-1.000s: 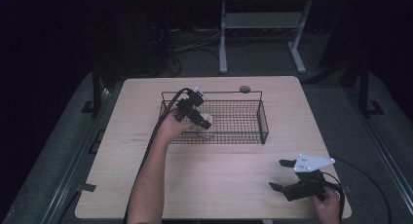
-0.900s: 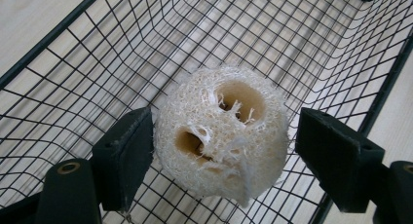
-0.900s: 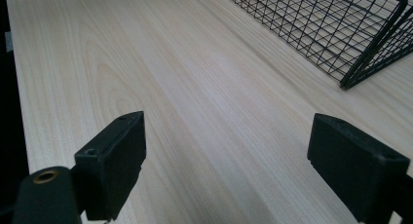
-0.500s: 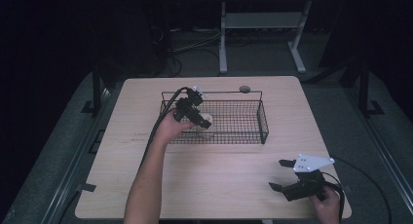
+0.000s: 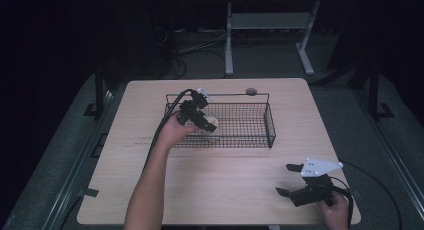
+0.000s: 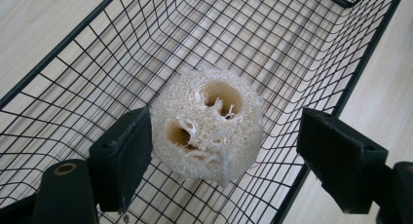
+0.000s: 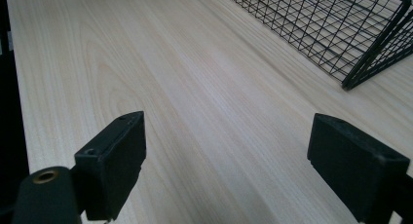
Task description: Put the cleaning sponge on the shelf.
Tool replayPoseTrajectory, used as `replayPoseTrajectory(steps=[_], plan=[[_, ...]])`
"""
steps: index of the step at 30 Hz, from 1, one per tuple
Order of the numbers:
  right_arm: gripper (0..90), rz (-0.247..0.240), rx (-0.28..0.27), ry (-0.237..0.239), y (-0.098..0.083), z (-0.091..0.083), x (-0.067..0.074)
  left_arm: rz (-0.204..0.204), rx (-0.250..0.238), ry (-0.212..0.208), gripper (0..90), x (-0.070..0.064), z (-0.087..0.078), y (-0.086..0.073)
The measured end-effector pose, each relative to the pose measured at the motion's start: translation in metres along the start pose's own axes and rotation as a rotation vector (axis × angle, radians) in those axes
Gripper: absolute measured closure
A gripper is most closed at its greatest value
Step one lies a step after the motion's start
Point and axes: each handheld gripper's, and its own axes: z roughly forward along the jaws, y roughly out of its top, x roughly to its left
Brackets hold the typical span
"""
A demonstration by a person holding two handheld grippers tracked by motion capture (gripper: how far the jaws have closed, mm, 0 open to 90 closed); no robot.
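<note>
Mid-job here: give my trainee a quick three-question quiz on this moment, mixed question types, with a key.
1. True or false: the left gripper is clamped shut on the loofah piece.
2. Where does the loofah piece sit? A) on bare table B) in the wire basket C) on the floor
3. Fill in: the right gripper hovers over bare ____.

Key: 1 false, jaws stand open, one pad beside the loofah; 2 B; 3 table.

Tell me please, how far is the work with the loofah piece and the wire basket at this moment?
Nearly done, it seems. The loofah piece already sits inside the wire basket, at its left end. In hand: the left gripper is there with jaws open, one jaw beside the loofah, the other apart from it. Left: probably only drawing that gripper out. The right gripper is open over the table, holding nothing.
</note>
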Motion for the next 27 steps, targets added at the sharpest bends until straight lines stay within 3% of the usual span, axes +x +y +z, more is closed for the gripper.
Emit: replayPoseTrajectory(steps=[15,27], plan=[[13.5,-0.003,0.006,0.0,0.0,0.001,0.0,0.028,-0.03,0.004,20.2,-0.011,-0.019,0.0],[13.5,0.01,0.004,0.001,-0.003,-0.001,-0.001,0.051,-0.023,-0.003,20.2,-0.016,-0.024,-0.001]])
